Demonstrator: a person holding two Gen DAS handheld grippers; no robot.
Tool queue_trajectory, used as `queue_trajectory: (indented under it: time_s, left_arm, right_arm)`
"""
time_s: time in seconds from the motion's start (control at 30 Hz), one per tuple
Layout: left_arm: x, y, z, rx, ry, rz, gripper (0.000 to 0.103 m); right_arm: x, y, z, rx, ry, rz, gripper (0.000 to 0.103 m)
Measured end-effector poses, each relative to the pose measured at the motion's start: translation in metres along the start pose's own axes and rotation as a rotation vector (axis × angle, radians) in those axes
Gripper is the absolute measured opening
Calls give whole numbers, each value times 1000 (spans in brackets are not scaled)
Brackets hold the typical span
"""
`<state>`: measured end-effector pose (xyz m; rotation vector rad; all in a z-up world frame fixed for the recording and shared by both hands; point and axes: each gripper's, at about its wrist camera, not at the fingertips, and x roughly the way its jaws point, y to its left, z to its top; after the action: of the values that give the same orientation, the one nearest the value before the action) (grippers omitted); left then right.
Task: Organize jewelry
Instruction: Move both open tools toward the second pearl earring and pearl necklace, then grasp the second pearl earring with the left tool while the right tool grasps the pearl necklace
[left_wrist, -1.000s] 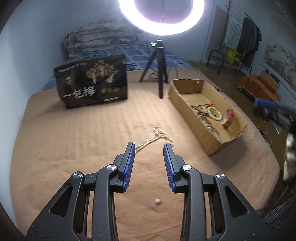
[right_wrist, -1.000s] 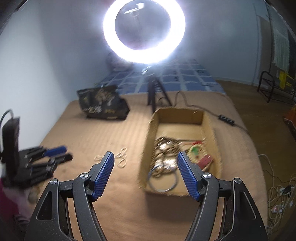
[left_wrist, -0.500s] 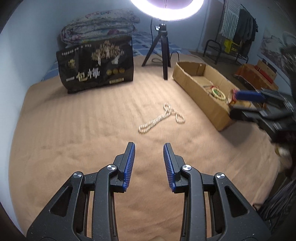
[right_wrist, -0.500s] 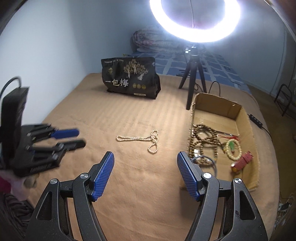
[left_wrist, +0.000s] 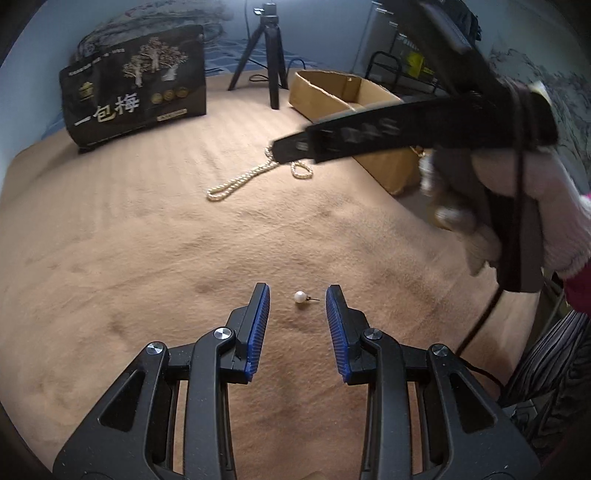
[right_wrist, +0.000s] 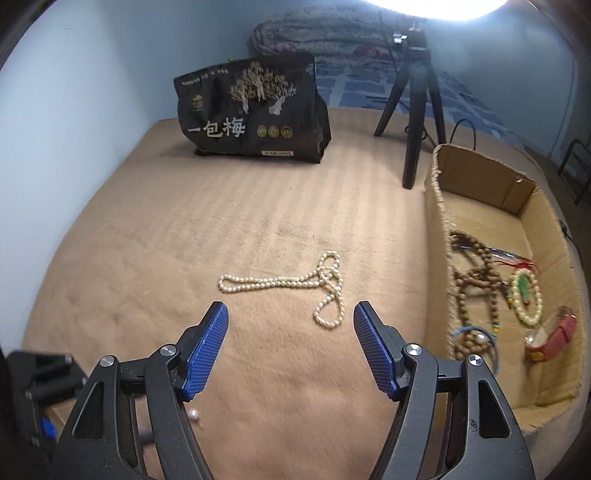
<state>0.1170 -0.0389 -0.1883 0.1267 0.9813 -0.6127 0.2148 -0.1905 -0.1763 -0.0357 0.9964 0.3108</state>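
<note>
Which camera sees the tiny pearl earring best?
The left wrist view: the pearl earring lies in plain sight on the blanket, just ahead of the open left claw, pin showing. The right wrist view catches only a blurry glimpse behind its own claw's arm.

A big black bag (right_wrist: 251, 110) with white letters and little trees on it stands on the tan blanket (right_wrist: 184, 229) at 11 o'clock. A black tripod (right_wrist: 413, 99) stands at 1 o'clock, right of the bag. A rolled-up quilt (right_wrist: 314, 37) lies behind them at 12 o'clock.
</note>
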Motion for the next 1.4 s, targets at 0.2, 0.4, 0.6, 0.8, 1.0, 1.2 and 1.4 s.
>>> queue_trajectory:
  time_s: [0.2,0.4,0.6,0.8,1.0,1.2,1.4]
  left_arm:
    - [9,-1,-4,19,9,4,31]
    - [13,2,-8,12,12,2,31]
    - [14,4,-8,13,10,3,31]
    - [19,4,-6,19,10,10,31]
    - [25,2,-5,35,18,19,31]
    - [30,-1,-4,47,16,24,31]
    - [34,-4,-4,60,10,31,31]
  right_arm:
    - [25,6,10,-7,34,-8,70]
    - [50,17,15,-41,100,11,70]
    - [60,27,15,-88,103,-16,73]
    - [71,28,16,-125,110,-103,80]
    - [75,10,19,-81,127,-124,82]
    - [74,-1,16,-41,139,-92,82]
    - [74,3,15,-68,135,-70,74]
